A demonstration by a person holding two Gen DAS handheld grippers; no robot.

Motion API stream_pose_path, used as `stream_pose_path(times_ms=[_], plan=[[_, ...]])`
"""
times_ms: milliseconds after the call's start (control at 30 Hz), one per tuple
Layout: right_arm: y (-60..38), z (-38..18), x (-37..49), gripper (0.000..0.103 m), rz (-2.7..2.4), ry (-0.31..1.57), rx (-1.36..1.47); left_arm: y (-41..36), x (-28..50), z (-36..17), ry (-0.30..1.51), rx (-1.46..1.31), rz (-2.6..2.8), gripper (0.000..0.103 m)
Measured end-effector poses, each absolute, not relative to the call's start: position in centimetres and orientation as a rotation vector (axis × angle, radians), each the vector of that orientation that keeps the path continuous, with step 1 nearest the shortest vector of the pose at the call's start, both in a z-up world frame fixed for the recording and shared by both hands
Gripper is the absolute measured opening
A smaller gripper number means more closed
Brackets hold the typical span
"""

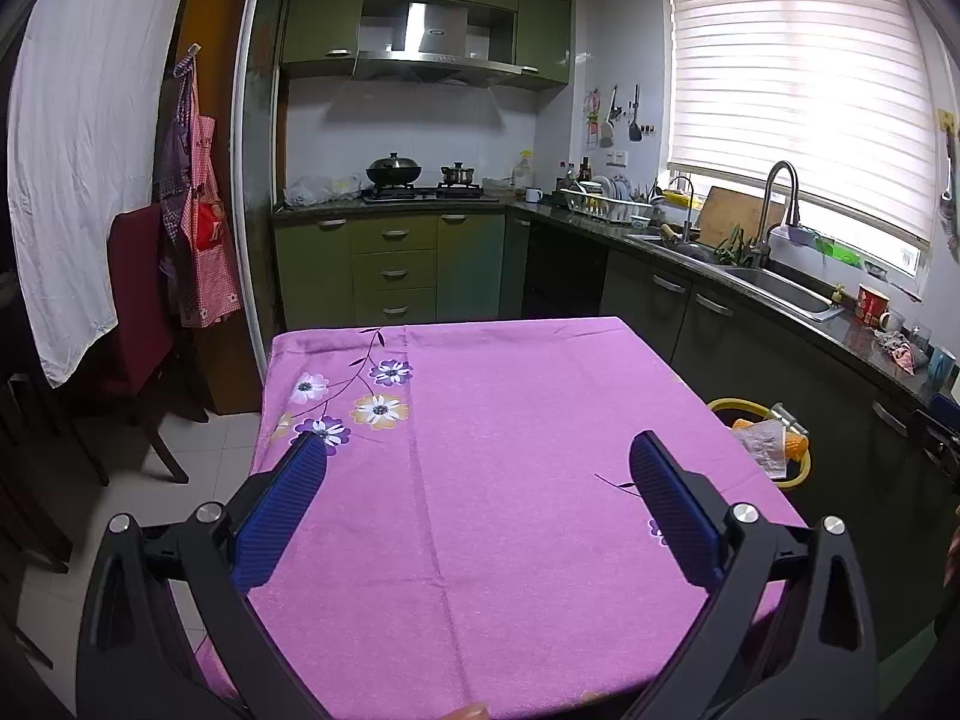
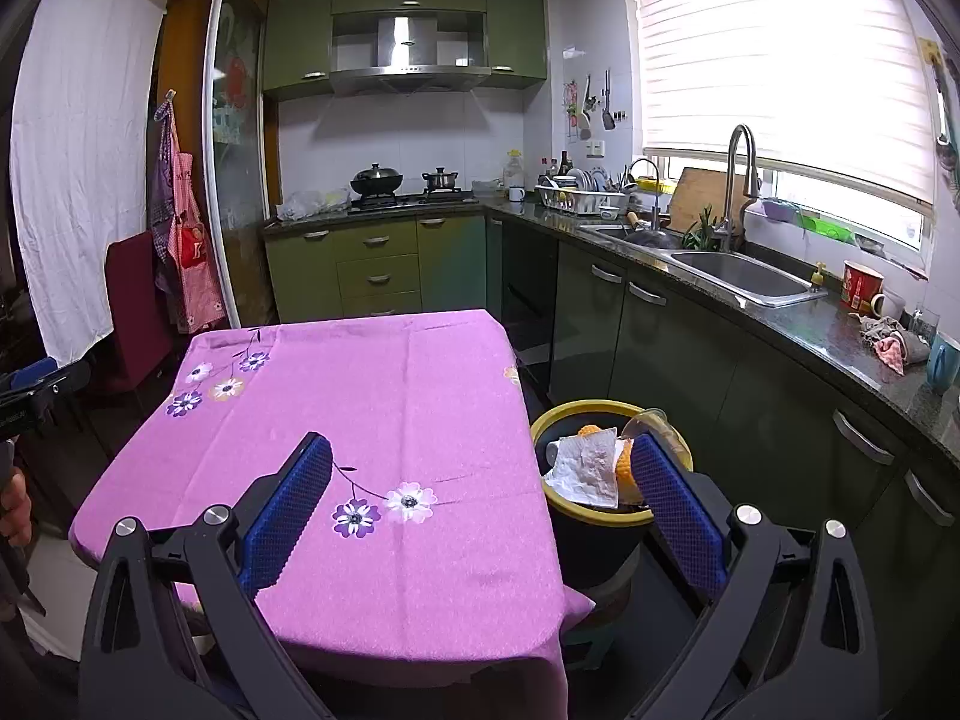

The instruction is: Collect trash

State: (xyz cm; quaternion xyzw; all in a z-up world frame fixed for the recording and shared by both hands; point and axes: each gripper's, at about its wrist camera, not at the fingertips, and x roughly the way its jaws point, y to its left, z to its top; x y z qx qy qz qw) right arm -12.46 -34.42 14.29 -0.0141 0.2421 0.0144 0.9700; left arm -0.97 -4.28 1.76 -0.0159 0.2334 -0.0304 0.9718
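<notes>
Here, the left tool (image 1: 477, 459) and right tool (image 2: 480, 462) hover spread and empty above the tabletop (image 2: 372, 396), while the trash, a crumpled paper (image 2: 585, 471) and orange scraps (image 2: 624, 468), sits in the yellow-rimmed bin (image 2: 594, 519) beside it. The paper drapes over the rim; a careless brush could likely tip it to the floor.

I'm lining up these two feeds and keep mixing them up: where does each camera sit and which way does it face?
Left wrist: on the left gripper, open over the pink tablecloth, facing the stove; its own fingers show.
Right wrist: on the right gripper, open at the table's right edge beside the trash bin; the other gripper shows far left.
Shared: tablecloth, bin, sink.
</notes>
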Motion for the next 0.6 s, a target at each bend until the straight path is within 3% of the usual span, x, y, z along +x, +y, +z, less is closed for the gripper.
stream_pose_path(times_ms=[600], plan=[[-34.49,14.20,-12.28,0.098,0.028,0.490,-0.025,-3.81,-0.80,1.74,0.468,-0.029,-0.059,0.096]])
